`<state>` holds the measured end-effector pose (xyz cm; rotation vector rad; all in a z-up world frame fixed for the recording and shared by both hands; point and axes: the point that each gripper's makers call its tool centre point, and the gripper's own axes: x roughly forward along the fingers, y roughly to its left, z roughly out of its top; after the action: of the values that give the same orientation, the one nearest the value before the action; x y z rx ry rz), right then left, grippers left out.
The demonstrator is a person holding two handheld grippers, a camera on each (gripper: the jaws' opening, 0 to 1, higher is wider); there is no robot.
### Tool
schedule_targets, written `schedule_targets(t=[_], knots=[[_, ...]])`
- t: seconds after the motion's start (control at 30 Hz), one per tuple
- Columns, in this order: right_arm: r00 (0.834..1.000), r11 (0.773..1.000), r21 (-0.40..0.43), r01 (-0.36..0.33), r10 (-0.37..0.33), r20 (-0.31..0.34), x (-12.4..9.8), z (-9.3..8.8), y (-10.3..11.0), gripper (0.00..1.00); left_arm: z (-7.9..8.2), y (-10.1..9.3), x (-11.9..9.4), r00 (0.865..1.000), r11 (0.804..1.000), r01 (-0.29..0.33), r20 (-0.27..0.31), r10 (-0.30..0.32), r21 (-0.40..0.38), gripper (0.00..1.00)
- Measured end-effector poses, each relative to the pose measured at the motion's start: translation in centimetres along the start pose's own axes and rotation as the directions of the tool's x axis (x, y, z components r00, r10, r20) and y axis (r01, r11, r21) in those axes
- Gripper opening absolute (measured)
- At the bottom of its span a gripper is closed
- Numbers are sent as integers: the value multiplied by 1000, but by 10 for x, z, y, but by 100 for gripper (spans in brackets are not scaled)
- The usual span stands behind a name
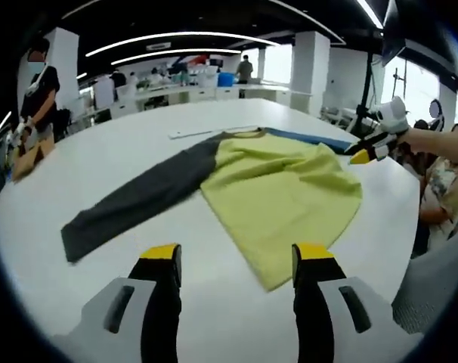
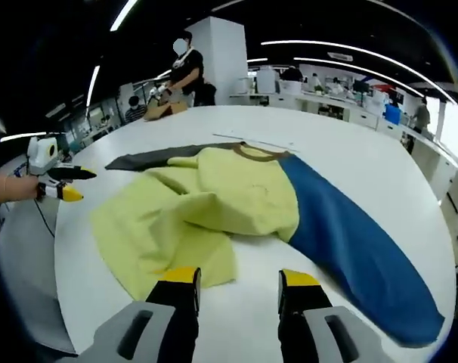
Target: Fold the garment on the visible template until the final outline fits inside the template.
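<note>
A long-sleeved shirt lies flat on the white round table [image 1: 214,302]. Its body [image 1: 278,189] is yellow-green, one sleeve [image 1: 138,200] dark grey, the other sleeve [image 2: 350,234] blue. The body [image 2: 206,204] is rumpled, with a fold across it. My left gripper [image 1: 238,261] is open just short of the shirt's near corner, with nothing between its jaws. My right gripper [image 2: 240,283] is open too, its jaws at the yellow hem beside the blue sleeve. A thin pale template strip [image 1: 210,132] lies beyond the collar [image 2: 255,153].
The right gripper [image 1: 363,153] enters the left gripper view at the shirt's far right edge, and the left gripper [image 2: 66,187] shows at the table's left rim. A person [image 2: 185,72] stands at the far side. Desks and pillars fill the background.
</note>
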<state>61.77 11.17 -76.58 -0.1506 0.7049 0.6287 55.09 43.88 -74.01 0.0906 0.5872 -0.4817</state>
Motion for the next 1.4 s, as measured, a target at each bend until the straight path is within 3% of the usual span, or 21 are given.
schedule_targets(t=[0.13,0.57,1.03,1.13,1.4], knots=[[1000,1000,22,-1,1,13,10,0,-1,31,-6,-8,5,1000,1000,9,-17,-9,18,48],[1000,1000,-20,4,-4,-12,25,-8,5,15,-32,-14,11,997,999,5,-83,-2,33,33],[1000,999,-52,0,-1,-13,29,-6,12,4,-37,-29,17,995,999,20,-95,-15,51,16],[1000,998,-56,0,-1,-15,29,-5,12,3,-42,-30,20,993,998,16,-122,-9,57,14],[1000,999,-48,-5,5,-15,30,-5,11,2,-43,-28,19,994,1000,-11,-110,9,-24,6]])
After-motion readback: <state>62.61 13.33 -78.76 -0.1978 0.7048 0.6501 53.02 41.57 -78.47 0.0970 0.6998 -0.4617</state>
